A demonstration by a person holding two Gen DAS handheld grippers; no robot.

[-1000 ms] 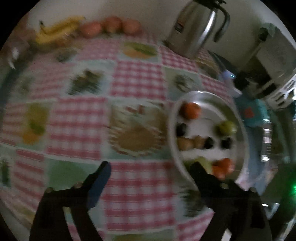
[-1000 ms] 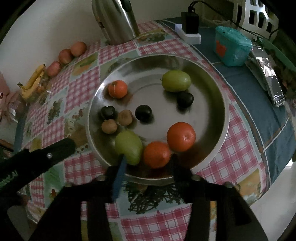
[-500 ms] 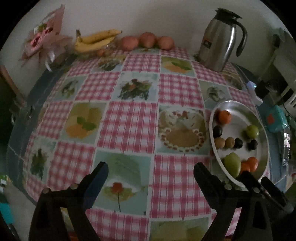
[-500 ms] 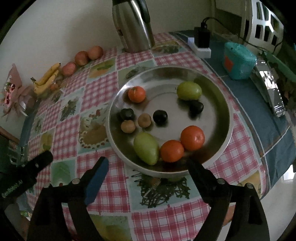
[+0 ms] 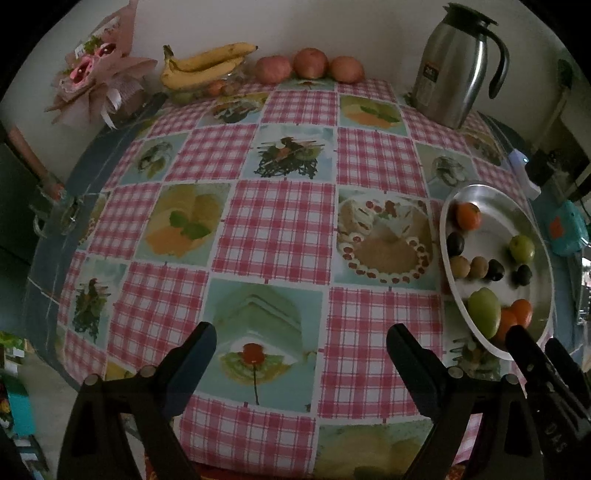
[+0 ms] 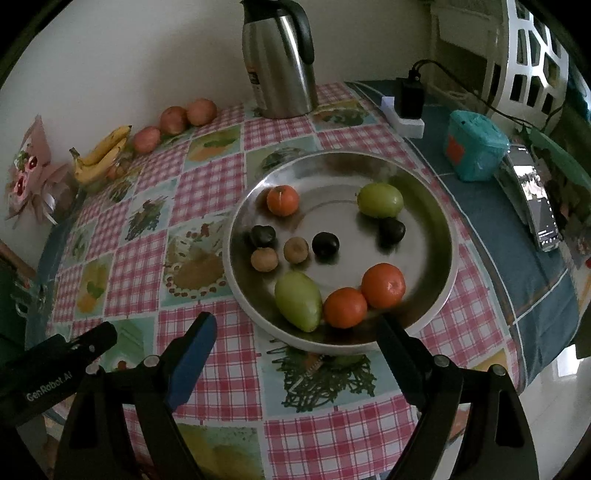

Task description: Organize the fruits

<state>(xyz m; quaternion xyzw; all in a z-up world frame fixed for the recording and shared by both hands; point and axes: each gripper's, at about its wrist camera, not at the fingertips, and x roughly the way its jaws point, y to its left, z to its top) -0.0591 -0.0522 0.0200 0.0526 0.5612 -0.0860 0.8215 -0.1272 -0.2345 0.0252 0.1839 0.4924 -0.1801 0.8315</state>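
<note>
Dim room. A plain pale wall [image 5: 332,26] fills the top of the frame behind a table with a pink checked cloth [image 5: 280,221]. A white lattice chair back [image 6: 532,55] stands at upper right.

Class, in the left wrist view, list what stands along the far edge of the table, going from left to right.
Pink bouquet → bananas → three reddish round fruits → steel jug.
</note>
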